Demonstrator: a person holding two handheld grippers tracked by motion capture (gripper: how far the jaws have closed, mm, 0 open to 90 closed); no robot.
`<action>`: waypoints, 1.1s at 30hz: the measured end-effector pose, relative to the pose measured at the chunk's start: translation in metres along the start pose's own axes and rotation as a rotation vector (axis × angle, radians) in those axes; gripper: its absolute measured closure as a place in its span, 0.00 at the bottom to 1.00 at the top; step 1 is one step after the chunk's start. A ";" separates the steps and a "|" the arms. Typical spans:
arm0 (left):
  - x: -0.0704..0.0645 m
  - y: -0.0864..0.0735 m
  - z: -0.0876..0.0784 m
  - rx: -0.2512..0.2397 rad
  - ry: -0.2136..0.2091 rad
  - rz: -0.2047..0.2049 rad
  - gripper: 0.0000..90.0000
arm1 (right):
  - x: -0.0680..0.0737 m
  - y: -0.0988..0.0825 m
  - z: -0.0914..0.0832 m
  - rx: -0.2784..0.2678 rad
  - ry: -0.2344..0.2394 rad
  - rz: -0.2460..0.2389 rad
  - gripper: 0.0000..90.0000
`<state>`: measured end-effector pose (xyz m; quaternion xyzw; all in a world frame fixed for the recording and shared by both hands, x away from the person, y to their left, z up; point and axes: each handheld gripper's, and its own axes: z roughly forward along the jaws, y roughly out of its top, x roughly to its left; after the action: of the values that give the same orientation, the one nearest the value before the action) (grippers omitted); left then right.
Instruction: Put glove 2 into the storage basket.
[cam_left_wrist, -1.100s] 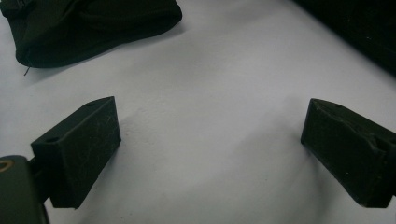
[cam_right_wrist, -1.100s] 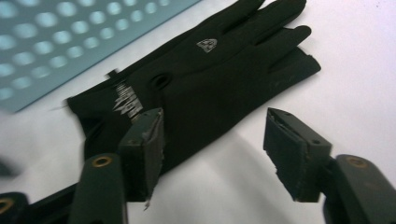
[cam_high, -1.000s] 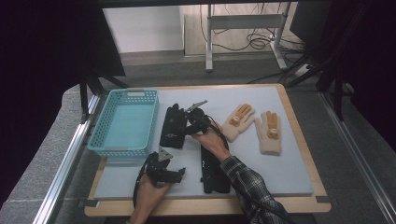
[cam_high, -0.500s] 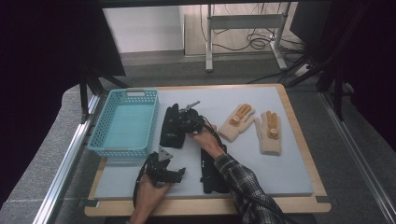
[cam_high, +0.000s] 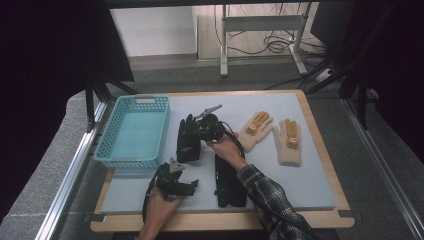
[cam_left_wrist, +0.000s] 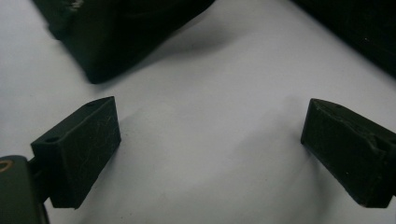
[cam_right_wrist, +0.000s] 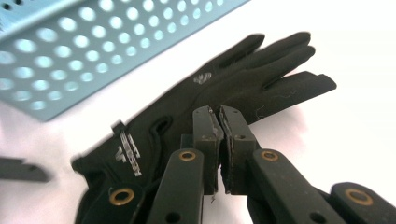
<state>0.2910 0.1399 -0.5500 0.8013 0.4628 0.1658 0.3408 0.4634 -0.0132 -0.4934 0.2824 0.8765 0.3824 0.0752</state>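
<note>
High view, nearest first: left gripper (cam_high: 187, 186) sat low on the worktop (cam_high: 310, 185), jaws spread wide with nothing between them, only bare grey mat in the left gripper view (cam_left_wrist: 210, 140). Just right of it lay a black glove (cam_high: 229, 182), flat, under the plaid sleeve (cam_high: 265, 192). Farther in, right gripper (cam_high: 200, 131) was over a second black glove (cam_high: 187, 140). Its jaws had just been closing; in the right gripper view (cam_right_wrist: 219, 122) they stood nearly together at the glove's edge near the thumb. Whether they pinched fabric could not be told.

That glove (cam_right_wrist: 224, 93) carried a white logo on the back and white lettering near the cuff, too blurred to read. It lay just beside the blue perforated basket (cam_high: 134, 132), apart from it, fingers pointing away from the person.

Right of the hand, two cream gloves (cam_high: 255, 129) (cam_high: 289, 142) with orange patches lay side by side, well clear. Beyond the worktop stood a metal frame (cam_high: 260, 25) with cables (cam_high: 277, 45) on the floor.
</note>
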 end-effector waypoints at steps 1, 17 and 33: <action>0.000 0.000 0.000 0.004 0.000 0.004 0.06 | 0.001 0.000 -0.006 -0.005 0.002 -0.001 0.94; 0.000 0.000 0.000 0.003 0.000 0.005 0.06 | 0.004 -0.011 -0.082 -0.081 0.001 0.029 0.95; 0.000 0.000 0.000 0.005 0.001 0.007 0.06 | 0.031 -0.066 -0.155 -0.113 -0.013 0.059 0.98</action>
<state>0.2911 0.1403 -0.5496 0.8037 0.4606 0.1664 0.3378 0.3548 -0.1292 -0.4296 0.3061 0.8443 0.4316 0.0854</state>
